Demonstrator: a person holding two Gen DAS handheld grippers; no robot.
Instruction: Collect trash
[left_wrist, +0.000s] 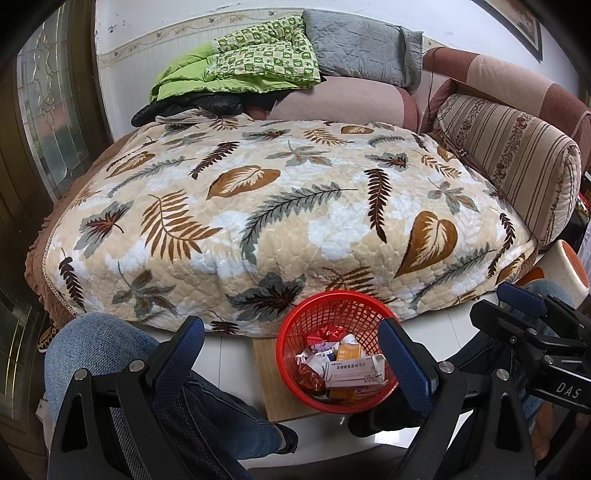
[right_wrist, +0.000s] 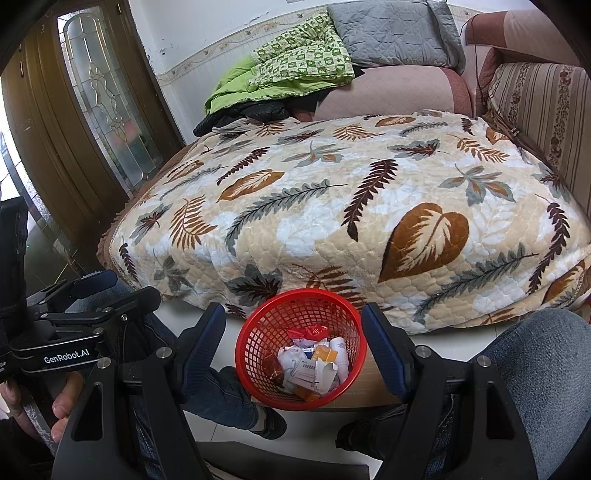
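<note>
Both my claws, left gripper (left_wrist: 291, 354) and right gripper (right_wrist: 293, 343), are spread apart and hold nothing. The trash (left_wrist: 341, 365) sits in the red basket (left_wrist: 321, 310) on the floor. I look slowly for leftovers.

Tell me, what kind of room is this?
Probably a living room in someone's home. There is a sofa with a leaf-print quilt spread over its seat, folded blankets piled at the back, and a wooden door with patterned glass.

"GenRobot.AI" on left gripper (right_wrist: 92, 284); "DAS" on right gripper (left_wrist: 517, 299).
</note>
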